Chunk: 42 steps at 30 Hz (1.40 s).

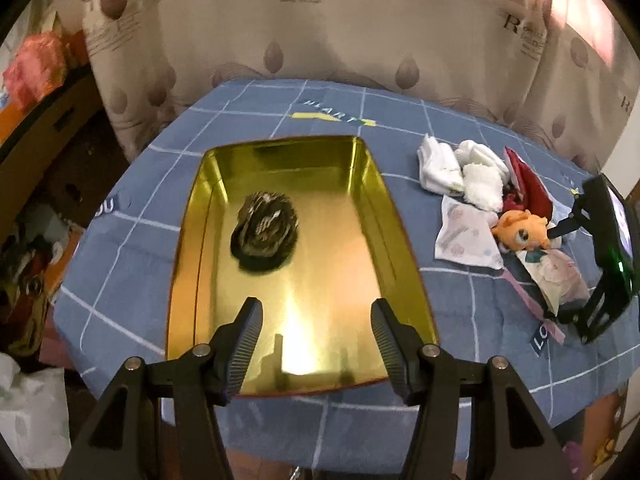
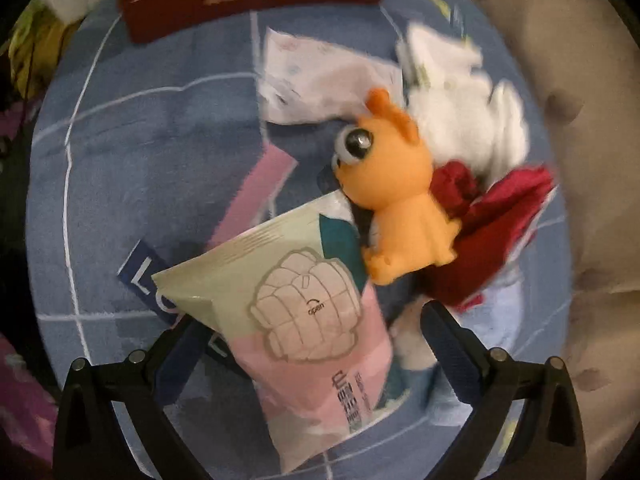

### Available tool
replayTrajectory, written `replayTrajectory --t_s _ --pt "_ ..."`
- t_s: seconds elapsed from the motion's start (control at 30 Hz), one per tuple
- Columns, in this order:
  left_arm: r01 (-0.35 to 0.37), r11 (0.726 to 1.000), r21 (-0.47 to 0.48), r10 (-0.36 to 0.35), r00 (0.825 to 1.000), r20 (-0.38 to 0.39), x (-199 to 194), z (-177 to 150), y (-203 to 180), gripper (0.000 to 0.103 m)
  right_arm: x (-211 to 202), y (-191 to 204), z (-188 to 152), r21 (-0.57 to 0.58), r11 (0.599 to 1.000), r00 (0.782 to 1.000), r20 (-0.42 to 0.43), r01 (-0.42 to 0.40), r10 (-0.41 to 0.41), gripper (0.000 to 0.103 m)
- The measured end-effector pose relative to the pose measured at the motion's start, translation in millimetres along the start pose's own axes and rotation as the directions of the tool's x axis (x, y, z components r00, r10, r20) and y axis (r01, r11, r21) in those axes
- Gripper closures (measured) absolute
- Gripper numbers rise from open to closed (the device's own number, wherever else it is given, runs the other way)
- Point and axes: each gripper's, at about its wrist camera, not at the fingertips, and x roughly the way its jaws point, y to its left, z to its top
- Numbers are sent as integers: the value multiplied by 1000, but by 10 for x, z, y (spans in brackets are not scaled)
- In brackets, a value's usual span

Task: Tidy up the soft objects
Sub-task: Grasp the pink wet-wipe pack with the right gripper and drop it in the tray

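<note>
One item sorted so far, by the look of it: a dark striped bundle [image 1: 264, 236] lying inside the gold tray [image 1: 208, 216], toward its far left. Everything else still waiting in a heap to the right of the tray, on the blue checked cloth [image 1: 132, 240]: white towels [image 1: 460, 168], a red cloth [image 1: 528, 184], an orange plush toy [image 1: 520, 228], a flat printed tissue pack [image 1: 468, 236] nearest the tray, and a pastel wipes pack [image 2: 312, 344] just beyond the toy. Most of the job therefore left, as a judgement.

Left gripper [image 1: 316, 320] hanging over the tray's near end, fingers spread, nothing between them. Right gripper [image 2: 308, 344] pointing down over the heap right of the tray, fingers spread wide astride the wipes pack, pads apparently not pressing it yet; blurred, so contact uncertain. Likely next into the tray: that pack.
</note>
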Motion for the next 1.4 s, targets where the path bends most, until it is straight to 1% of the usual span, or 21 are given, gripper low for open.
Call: replayTrajectory --t_s 0.03,0.1,0.13,0.2,0.37,0.47,0.53,0.63,0.7,0.73,0.8,0.9,0.97,1.07,1.1,1.13,1.17,1.2,1.27,1.3,1.4 --pt "2 1000 -9 -2 1000 -5 -4 -24 21 45 6 -27 -43 9 1000 1000 -5 -27 27 3" --pt "12 999 -39 -13 1000 -18 -2 -78 76 45 -21 -73 -73 32 994 995 -3 -104 104 20" --pt "16 999 -49 -17 1000 -22 0 -96 97 45 -41 -100 -118 49 992 993 1 -114 114 24" --pt "23 998 -60 -25 999 -32 15 -128 122 45 -113 -88 -184 91 991 995 12 -97 96 33" --pt "15 999 -38 -16 999 -30 -13 -176 78 45 -305 90 -424 212 976 998 53 -51 41 43" --pt "-5 1000 -23 5 1000 4 -118 -216 54 45 -553 315 -631 261 964 992 128 -45 12 44" --pt "-32 999 -28 33 999 44 -213 -248 79 45 -792 410 -597 304 951 981 194 -61 1 44" --pt "-73 995 -68 78 994 75 -336 -287 183 45 -1165 442 -334 338 936 956 294 -100 -4 44" --pt "-93 992 -88 101 990 98 -422 -323 253 45 -1370 467 -27 344 927 925 379 -152 11 44" --pt "-112 989 -96 123 986 111 -468 -343 288 45 -1425 439 136 347 921 912 410 -177 21 44" --pt "-165 980 -113 180 974 138 -558 -407 377 43 -1586 389 507 350 906 875 482 -238 44 44" --pt "-200 974 -108 215 964 157 -608 -490 457 43 -1566 289 1087 362 883 840 540 -298 62 44" --pt "-216 969 -120 236 954 184 -645 -520 491 43 -1461 219 1420 385 861 827 557 -332 70 44" --pt "-230 961 -152 261 938 229 -704 -537 567 43 -1239 152 1760 394 860 839 540 -325 69 44" --pt "-228 962 -152 259 936 238 -707 -538 588 42 -1133 130 1861 403 852 844 530 -334 81 44" --pt "-236 960 -152 268 932 244 -703 -535 598 42 -1031 76 1961 410 850 853 516 -331 83 44" --pt "-248 956 -155 280 928 246 -702 -542 608 42 -934 78 2072 416 856 868 491 -307 72 44" --pt "-260 953 -156 292 923 249 -686 -548 618 42 -821 38 2144 418 858 875 479 -299 72 44" --pt "-267 953 -146 296 923 246 -638 -556 628 42 -738 -1 2277 428 855 885 460 -294 74 44" --pt "-272 952 -142 300 924 236 -605 -553 633 42 -690 -14 2356 432 863 895 442 -263 52 44" --pt "-264 955 -131 287 934 211 -518 -553 664 42 -574 -114 2466 444 860 914 402 -251 59 44"
